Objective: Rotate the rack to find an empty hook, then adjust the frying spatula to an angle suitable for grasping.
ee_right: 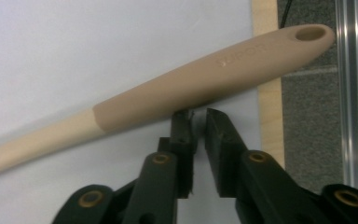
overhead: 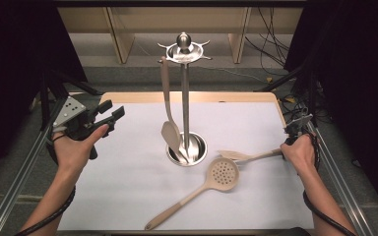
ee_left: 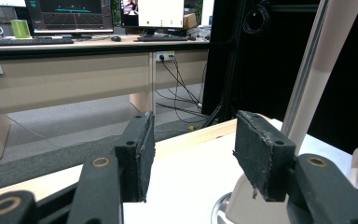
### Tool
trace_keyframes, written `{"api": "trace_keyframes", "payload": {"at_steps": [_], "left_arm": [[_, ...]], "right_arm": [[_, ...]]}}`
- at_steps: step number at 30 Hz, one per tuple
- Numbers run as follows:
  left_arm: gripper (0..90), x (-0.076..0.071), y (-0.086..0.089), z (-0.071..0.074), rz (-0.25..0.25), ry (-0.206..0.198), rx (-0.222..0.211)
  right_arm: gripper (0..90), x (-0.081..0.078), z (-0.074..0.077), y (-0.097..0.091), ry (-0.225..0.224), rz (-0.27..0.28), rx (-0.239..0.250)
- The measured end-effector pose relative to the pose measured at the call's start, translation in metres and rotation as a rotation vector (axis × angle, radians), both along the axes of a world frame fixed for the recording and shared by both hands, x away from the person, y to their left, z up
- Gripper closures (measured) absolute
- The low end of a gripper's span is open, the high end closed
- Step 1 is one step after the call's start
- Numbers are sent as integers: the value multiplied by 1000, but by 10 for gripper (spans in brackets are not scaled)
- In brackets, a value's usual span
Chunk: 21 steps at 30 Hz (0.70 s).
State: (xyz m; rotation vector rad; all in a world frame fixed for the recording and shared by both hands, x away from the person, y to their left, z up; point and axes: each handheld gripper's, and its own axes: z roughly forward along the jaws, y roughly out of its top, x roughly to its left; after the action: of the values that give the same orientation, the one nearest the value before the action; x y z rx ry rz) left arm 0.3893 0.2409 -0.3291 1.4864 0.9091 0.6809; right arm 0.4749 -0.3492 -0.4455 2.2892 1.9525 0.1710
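The slotted spatula point(overhead: 248, 156) lies flat on the white table cover point(overhead: 128, 167) at the right side, its head pointing toward the stand's base point(overhead: 187, 150) and its beige handle point(ee_right: 214, 86) running out to the table's right edge, where the hanging hole sits over the wooden rim point(ee_right: 266, 98). It looks light and rigid, a wooden shaft sleeved in a smooth coating that may slip a little under hard pads; the thicker coated stretch just short of the hole seems the sound place to pinch, across its width, since a grip nearer the head would leave the hole end awkward to steer onto a hook. The right gripper point(ee_right: 196, 116) sits just below that handle with its jaws slightly parted and nothing between them, the tips touching or almost touching the underside. Near the spatula's head lies a perforated skimmer point(overhead: 211, 184), its bowl just beside the stand's base and its handle angled toward the near edge. A solid spatula point(overhead: 169, 113) already hangs on the steel utensil stand point(overhead: 184, 54). The left gripper point(overhead: 109, 114) hovers well apart at the table's left, jaws wide and empty.
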Motion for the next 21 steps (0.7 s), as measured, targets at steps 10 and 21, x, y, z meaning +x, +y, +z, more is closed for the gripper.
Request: {"api": "trace_keyframes", "payload": {"at_steps": [10,21], "left_arm": [[470,-5,1,0,-1,-3,0],[469,-9,6,0,21,0,1]], "right_arm": [[557,-5,12,-5,-101,0,32],[524,11,14,9,-20,-109,101]]}}
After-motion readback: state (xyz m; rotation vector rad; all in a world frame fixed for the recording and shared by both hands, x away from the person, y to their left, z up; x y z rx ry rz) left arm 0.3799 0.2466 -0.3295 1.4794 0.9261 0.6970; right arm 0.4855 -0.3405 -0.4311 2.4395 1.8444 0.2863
